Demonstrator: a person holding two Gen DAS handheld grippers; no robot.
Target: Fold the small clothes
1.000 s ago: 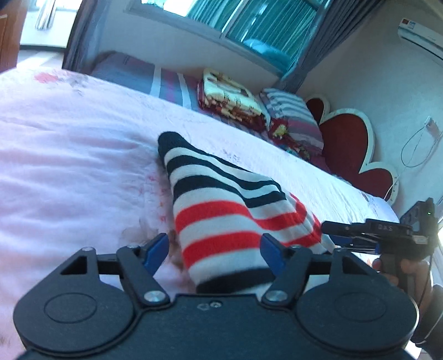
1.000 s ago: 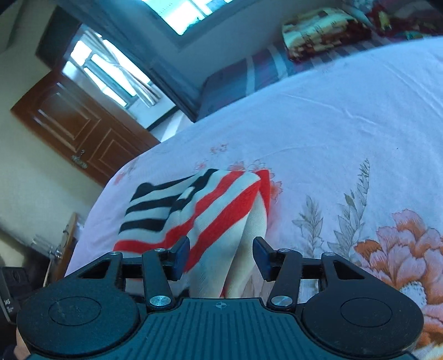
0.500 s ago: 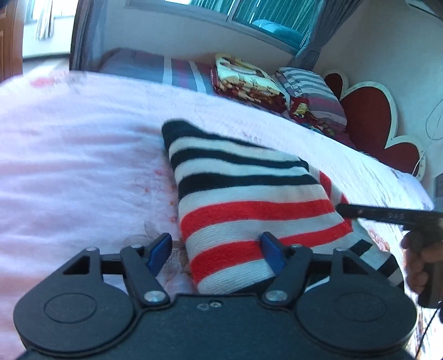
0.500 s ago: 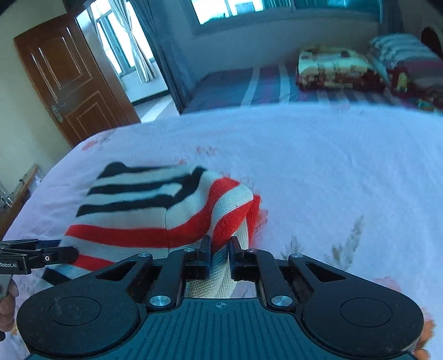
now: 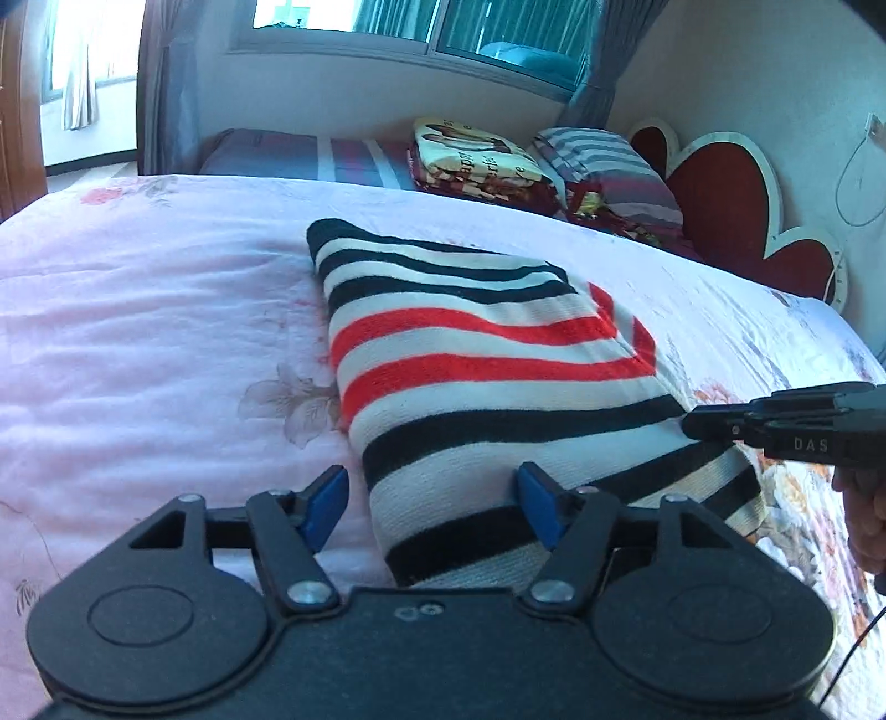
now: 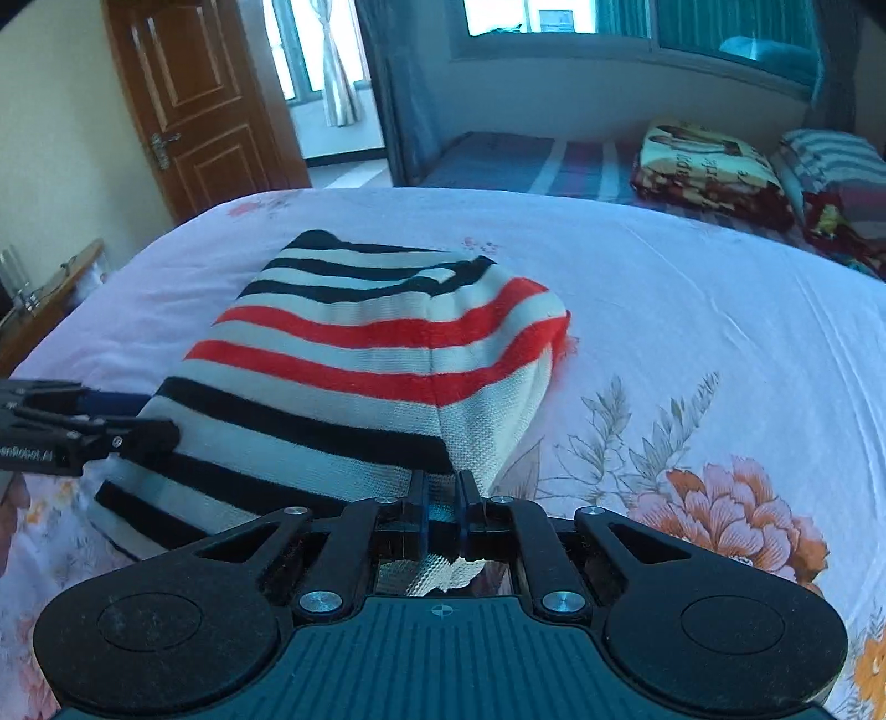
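Observation:
A small knitted garment (image 5: 487, 382) with black, white and red stripes lies on the pink floral bedspread (image 5: 138, 343). It also shows in the right wrist view (image 6: 354, 376). My left gripper (image 5: 432, 504) is open, its blue pads on either side of the garment's near left edge. My right gripper (image 6: 440, 493) is shut on the garment's near right hem, with fabric pinched between the pads. The right gripper also shows in the left wrist view (image 5: 698, 426), at the garment's right edge. The left gripper shows in the right wrist view (image 6: 160, 437), at the garment's left edge.
Folded blankets and pillows (image 5: 531, 160) are stacked at the far side near a red heart-shaped headboard (image 5: 731, 205). A wooden door (image 6: 199, 99) and a window (image 6: 637, 22) lie beyond the bed. The bedspread (image 6: 692, 310) stretches right of the garment.
My right gripper closed on the garment's hem. The garment has been drawn toward me and now lies flatter and wider. My left gripper stayed open.

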